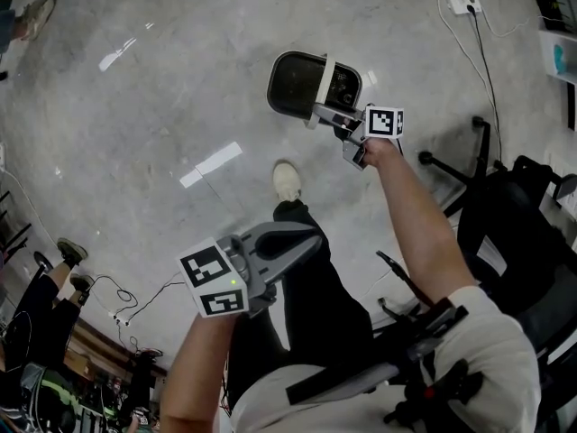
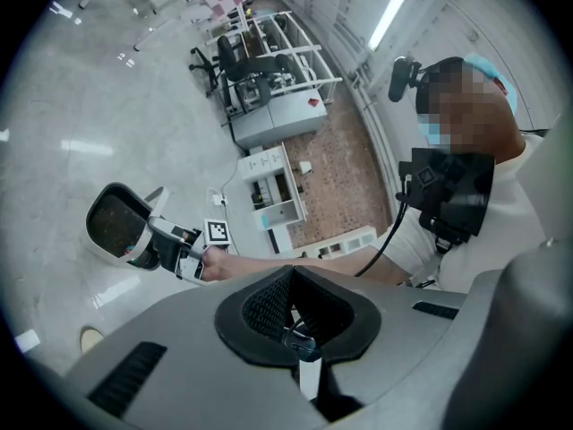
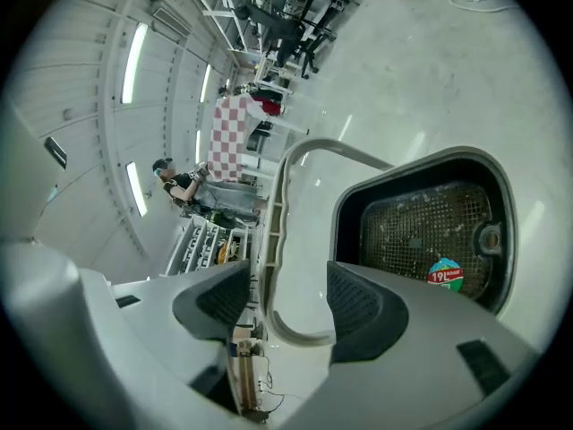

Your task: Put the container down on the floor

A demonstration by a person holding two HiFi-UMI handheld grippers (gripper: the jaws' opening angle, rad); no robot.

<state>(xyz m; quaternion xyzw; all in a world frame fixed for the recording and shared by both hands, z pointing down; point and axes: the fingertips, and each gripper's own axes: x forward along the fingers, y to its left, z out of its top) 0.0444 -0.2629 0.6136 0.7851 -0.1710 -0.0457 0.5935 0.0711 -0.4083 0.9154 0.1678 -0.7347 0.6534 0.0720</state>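
The container is a white bin with a dark mesh inside and a white bail handle. It rests on the grey floor at the top middle of the head view. My right gripper reaches its near rim. In the right gripper view the jaws stand open around the handle, and the pads do not press on it. The container lies just to the right of them. My left gripper hangs over my leg, away from the bin, and is shut on nothing. The container shows at the left of its view.
My shoe stands on the floor just below the bin. A black office chair is at the right. A power strip with cables lies at the top right. Another person's legs show at the lower left.
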